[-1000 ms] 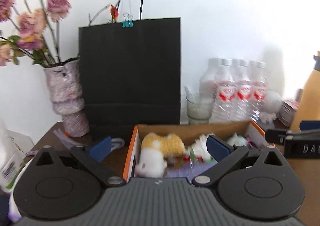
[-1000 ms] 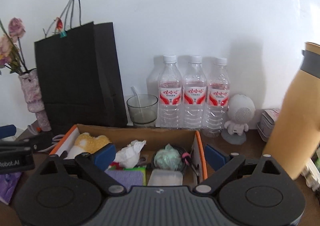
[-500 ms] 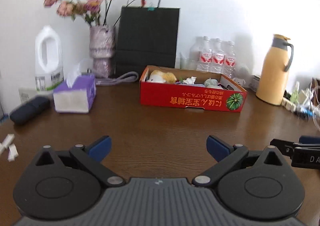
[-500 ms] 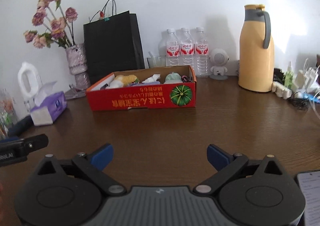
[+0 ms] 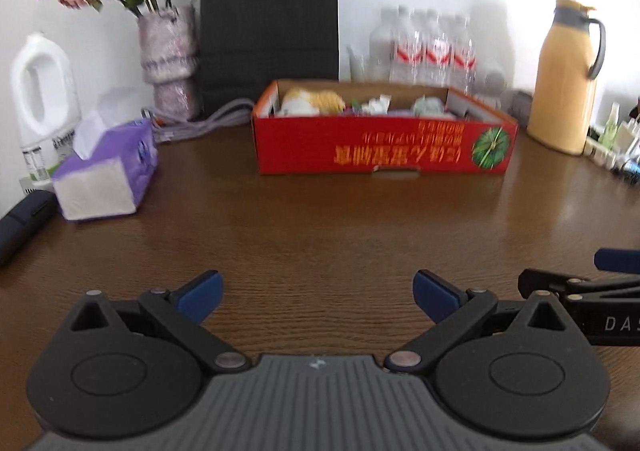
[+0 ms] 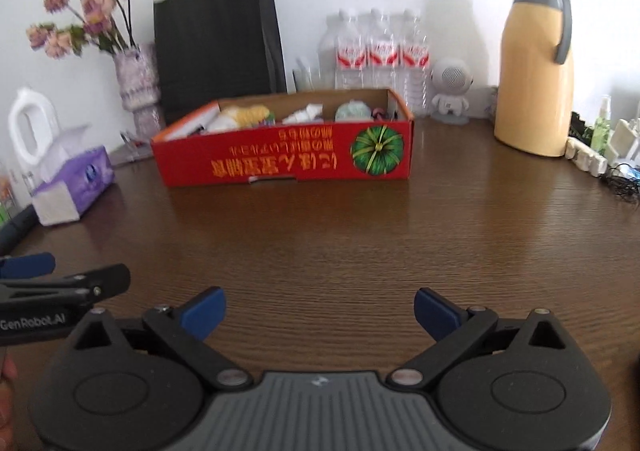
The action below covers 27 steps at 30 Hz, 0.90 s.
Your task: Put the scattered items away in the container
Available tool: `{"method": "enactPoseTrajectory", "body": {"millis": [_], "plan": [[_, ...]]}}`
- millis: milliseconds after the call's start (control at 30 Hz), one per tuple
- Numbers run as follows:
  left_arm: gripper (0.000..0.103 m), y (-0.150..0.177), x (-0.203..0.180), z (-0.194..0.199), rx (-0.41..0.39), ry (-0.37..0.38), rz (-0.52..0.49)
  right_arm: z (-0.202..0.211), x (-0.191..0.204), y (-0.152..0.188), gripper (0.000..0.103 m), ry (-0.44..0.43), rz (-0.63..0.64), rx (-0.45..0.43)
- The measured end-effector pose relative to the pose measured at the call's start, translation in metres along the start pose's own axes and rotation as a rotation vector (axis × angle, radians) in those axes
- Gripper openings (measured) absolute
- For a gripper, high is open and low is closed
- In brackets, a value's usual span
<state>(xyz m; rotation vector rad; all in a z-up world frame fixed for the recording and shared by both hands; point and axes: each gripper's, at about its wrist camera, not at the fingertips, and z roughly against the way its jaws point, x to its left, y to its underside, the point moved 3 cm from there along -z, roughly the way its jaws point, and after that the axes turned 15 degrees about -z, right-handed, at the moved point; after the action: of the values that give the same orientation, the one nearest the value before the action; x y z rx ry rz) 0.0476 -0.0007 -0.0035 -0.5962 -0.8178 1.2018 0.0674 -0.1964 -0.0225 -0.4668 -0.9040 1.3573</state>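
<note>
With both tools now far back from the box, notes run L to R:

Change: a sec ago both cams sat right over the box contents; now the whole box shows mid-frame w/ bare wood in front. Both tools pulled back and sank.
Jug + tissues: white jug (image 5: 42, 91) far left, purple tissue box (image 5: 106, 167) just beside it, left-centre of frame.
Vase + bag: flower vase (image 5: 170, 59) upper left, black paper bag (image 5: 270, 23) upper centre, behind the box.
Container: red cardboard box (image 5: 384, 145) centre of frame, near the wall. Plush toy, crumpled paper, greenish ball seen inside, blurry.
Left gripper (image 5: 318, 293): bottom centre of left view, jaws spread wide, nothing between, only table (image 5: 320, 227).
Right gripper (image 6: 320, 309): bottom centre of right view, released, wide apart, empty.
Bottles + jug: water bottles (image 6: 378, 51) upper centre, yellow thermos (image 6: 534, 67) upper right.
Loose items: none visible on the open wood in front of the box.
Meaning: prob. last item dropped in; task looks done or nearly so, the retreat reads as a finish, my guess only.
</note>
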Motion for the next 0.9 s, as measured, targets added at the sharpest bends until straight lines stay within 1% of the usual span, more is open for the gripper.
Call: {"method": "enactPoseTrajectory", "body": {"millis": [100, 200, 267, 400, 533, 900], "plan": [[0.103, 0.008, 0.003, -0.009, 0.057, 0.029, 0.010, -0.011, 0.007, 0.003, 0.101, 0.026, 0.035, 0.024], [0.103, 0.013, 0.002, -0.012, 0.080, 0.004, -0.005, -0.016, 0.009, 0.010, 0.101, 0.024, 0.047, 0.042], [0.103, 0.016, 0.002, -0.012, 0.085, 0.004, -0.011, -0.018, 0.012, 0.014, 0.101, 0.018, 0.056, 0.056], [0.103, 0.018, 0.004, -0.014, 0.088, 0.018, 0.002, -0.020, 0.012, 0.013, 0.101, 0.029, 0.052, 0.054], [0.103, 0.019, 0.003, -0.014, 0.074, 0.016, 0.010, -0.021, 0.012, 0.014, 0.103, 0.042, 0.059, 0.052], [0.103, 0.018, 0.004, -0.015, 0.075, 0.019, 0.009, -0.023, 0.012, 0.012, 0.103, 0.052, 0.053, 0.051]]}}
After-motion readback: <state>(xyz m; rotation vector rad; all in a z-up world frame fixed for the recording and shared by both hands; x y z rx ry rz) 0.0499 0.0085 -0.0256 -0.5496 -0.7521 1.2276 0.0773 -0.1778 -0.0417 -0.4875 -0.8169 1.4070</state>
